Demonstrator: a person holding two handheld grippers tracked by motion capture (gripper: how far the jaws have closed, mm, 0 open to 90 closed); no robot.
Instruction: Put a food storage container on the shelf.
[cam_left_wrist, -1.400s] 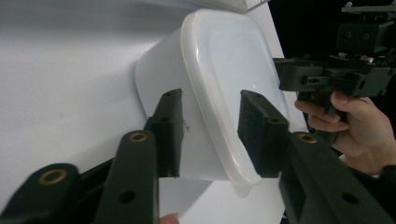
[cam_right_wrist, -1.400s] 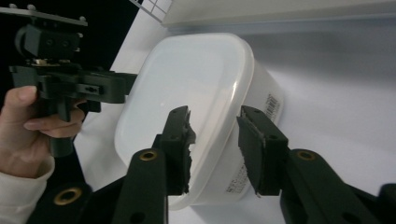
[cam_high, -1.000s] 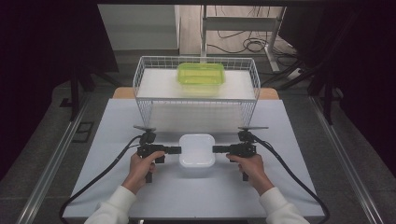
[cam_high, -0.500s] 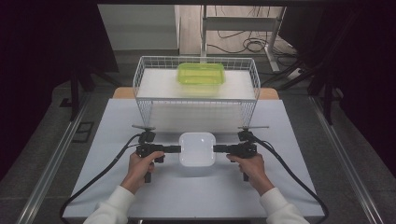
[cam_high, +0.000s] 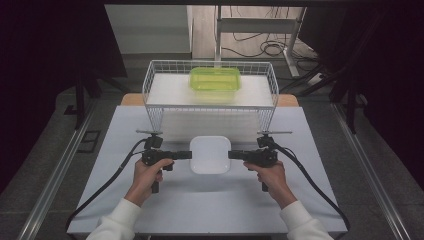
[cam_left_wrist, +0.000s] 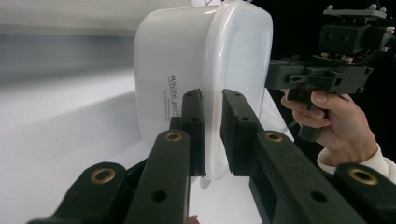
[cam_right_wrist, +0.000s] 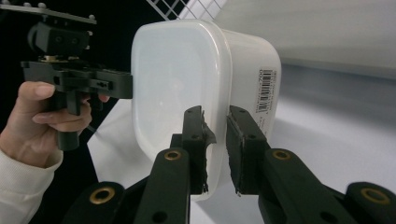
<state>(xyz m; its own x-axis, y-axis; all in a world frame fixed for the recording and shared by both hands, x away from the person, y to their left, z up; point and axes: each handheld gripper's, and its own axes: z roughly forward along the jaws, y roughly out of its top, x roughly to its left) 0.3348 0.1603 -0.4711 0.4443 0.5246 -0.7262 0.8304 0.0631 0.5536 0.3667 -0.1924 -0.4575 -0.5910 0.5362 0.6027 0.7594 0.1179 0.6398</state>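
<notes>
High view shows a person's two hands at the near edge of the table (cam_high: 125, 200), each with a gripper aimed inward at a white lidded container (cam_high: 210, 154) between them. The left gripper (cam_high: 189, 155) has its jaws nearly closed on the container's left rim, pinching the lid's lip, as the left gripper view confirms; the right gripper (cam_high: 231, 155) clamps the opposite rim the same way. In both gripper views the container (cam_left_wrist: 205, 74) appears held off the table surface, so the step in hand seems to be a two-sided lift and carry. Beyond stands a white wire rack (cam_high: 210, 67) with a green container (cam_high: 215, 80) on top. The next move probably calls for keeping the container level and both grips even while moving it forward toward the rack. Compared with a second ago, the container sits slightly farther from the person, the hands having advanced with it.
</notes>
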